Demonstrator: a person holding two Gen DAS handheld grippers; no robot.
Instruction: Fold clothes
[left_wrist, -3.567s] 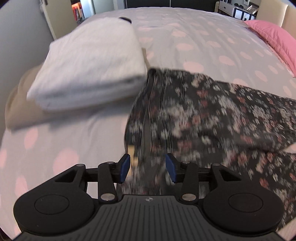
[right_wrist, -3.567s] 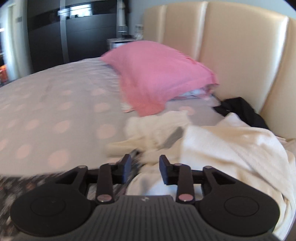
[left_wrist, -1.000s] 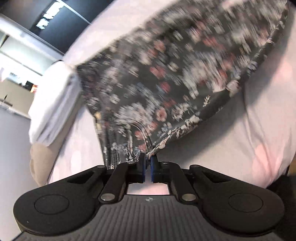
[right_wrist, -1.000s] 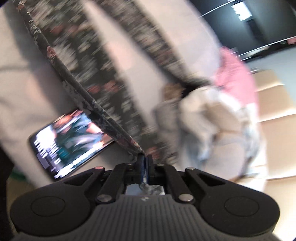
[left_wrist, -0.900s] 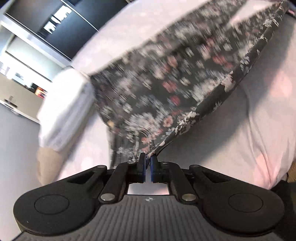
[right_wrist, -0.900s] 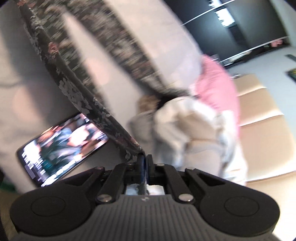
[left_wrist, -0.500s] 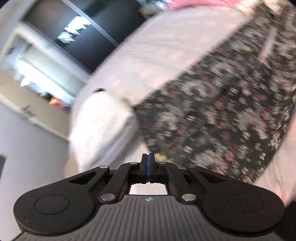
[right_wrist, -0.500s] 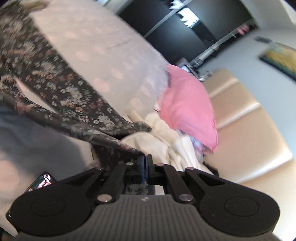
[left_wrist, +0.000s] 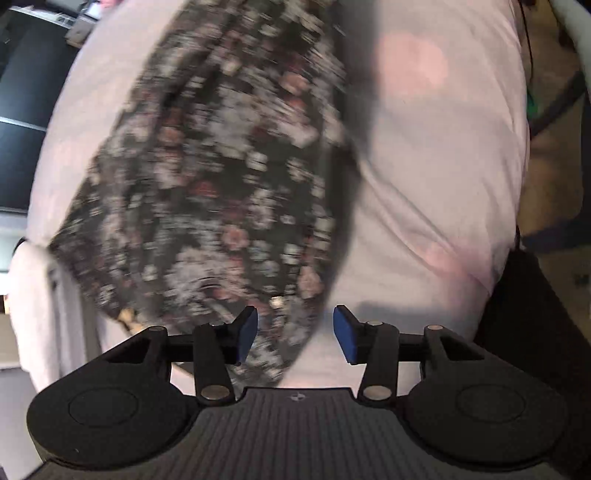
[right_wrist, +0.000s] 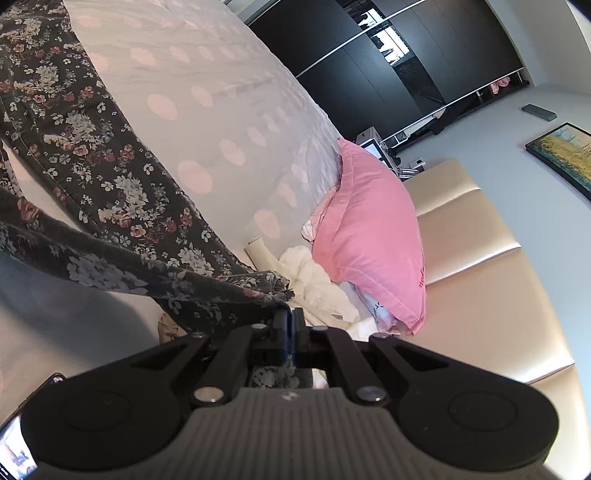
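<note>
In the left wrist view, a folded white garment (left_wrist: 40, 314) shows along the left edge of the frame. Beside it, filling the centre from the upper middle down to the lower middle, lie the floral trousers (left_wrist: 221, 177), blurred, on the dotted bed sheet (left_wrist: 436, 155). Their near end lies right at the left gripper (left_wrist: 291, 334), and part of the cloth sits in front of the left blue pad. The jaws stand wide open with nothing pinched between them.

In the right wrist view, the floral trousers (right_wrist: 96, 147) run as two long legs from the upper left of the frame down to the lower middle, where they converge on the right gripper (right_wrist: 290, 325). Its jaws are pressed together on the cloth at that end. To the right of that lie a heap of white clothes (right_wrist: 317, 288) and a pink pillow (right_wrist: 373, 236), then the cream headboard (right_wrist: 480, 258) at the far right.

So the garment's long axis runs away from the right jaws toward the other gripper. One end is held; the other lies free just ahead of the open left jaws, which are much the nearer to it. My judgement is that this fits either a release after laying the trousers out or the moment before taking a new grip.
</note>
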